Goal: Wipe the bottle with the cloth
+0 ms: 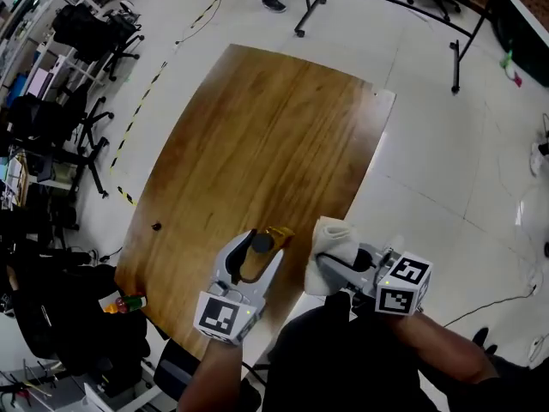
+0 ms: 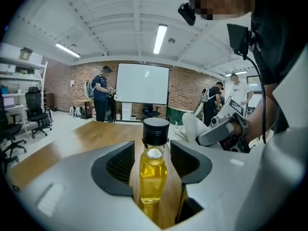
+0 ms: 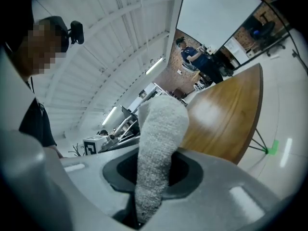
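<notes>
The bottle point(image 2: 153, 172) is stood upright on the table point(image 1: 257, 136) near its front edge, between the 2 spread jaws of the left gripper point(image 1: 262, 245), with neither pad pressed on it. The cloth point(image 3: 161, 129) is pinched in the right gripper point(image 3: 154, 170), near the bottle but apart from it. No wiping contact is shown, so whether the wipe is finished or yet to come cannot be told.

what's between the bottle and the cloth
In the head view, only one jaw of the open left gripper and a bare strip of wooden table separate the bottle from the cloth.
</notes>
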Motion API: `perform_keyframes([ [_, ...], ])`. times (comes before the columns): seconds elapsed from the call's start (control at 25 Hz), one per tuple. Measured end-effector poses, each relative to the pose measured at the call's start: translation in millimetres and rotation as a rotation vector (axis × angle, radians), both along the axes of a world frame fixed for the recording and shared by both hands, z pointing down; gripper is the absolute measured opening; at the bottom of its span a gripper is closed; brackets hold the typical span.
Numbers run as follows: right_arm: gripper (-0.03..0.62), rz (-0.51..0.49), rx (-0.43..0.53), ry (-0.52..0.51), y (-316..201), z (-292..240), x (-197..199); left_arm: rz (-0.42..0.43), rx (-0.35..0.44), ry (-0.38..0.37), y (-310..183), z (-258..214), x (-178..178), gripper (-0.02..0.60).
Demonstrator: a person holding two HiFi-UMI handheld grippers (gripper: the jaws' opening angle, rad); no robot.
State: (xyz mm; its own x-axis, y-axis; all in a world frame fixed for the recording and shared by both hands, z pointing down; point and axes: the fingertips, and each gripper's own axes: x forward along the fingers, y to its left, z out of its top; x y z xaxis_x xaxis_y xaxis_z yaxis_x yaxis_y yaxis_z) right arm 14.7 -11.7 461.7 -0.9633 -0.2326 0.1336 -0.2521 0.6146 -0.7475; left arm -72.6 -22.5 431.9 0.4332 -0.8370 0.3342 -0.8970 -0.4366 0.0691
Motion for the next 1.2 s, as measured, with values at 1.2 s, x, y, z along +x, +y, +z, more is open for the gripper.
perform_keyframes([
  [1.2, 0.072, 0.116, -0.008, -0.125, -9, 57, -63, -0.166, -0.025, -0.018, -7, 13, 0, 0.160],
])
